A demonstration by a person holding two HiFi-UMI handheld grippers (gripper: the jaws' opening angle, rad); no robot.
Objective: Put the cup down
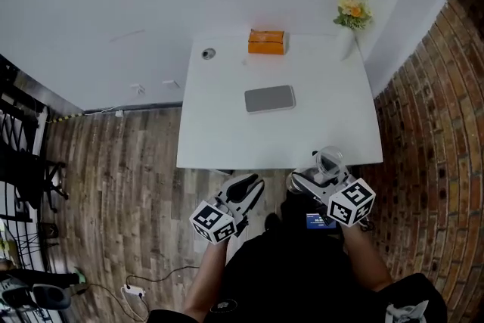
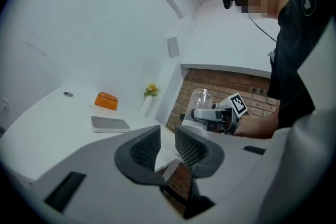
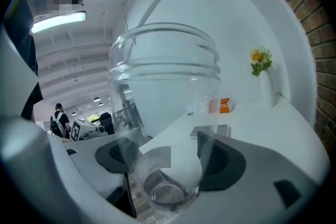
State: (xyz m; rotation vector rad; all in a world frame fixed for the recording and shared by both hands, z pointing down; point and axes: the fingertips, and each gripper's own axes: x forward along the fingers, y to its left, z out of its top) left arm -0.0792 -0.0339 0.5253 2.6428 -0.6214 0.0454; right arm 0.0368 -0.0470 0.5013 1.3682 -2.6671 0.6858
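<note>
The right gripper is closed on the lower part of 1 clear cup. In the right gripper view the 2 pads press the cup from either side near its base, and the right gripper holds nothing else. The cup looks empty and stands roughly upright, with its long axis vertical and its mouth up. It is held in the air at the near edge of the table, toward the right corner.

The next move depends on 1 relation: the bare tabletop lies just ahead of the cup and below it. Judging from that, a short push forward and a straight lowering would seat the base flat, provided the cup stays untilted. I cannot tell whether the base hangs over the table or just off its edge.

The left gripper hangs off the near edge, over the floor, left of the cup. In its own view the left gripper shows its jaws a narrow gap apart with nothing between them. The right gripper is the nearer one and has the cup in hand.

On the table, all well ahead of the cup:
- 1 orange box
- 1 grey pad
- 1 vase with flowers
- 1 small round fitting

That makes 2 grippers, 1 cup and 1 table.
</note>
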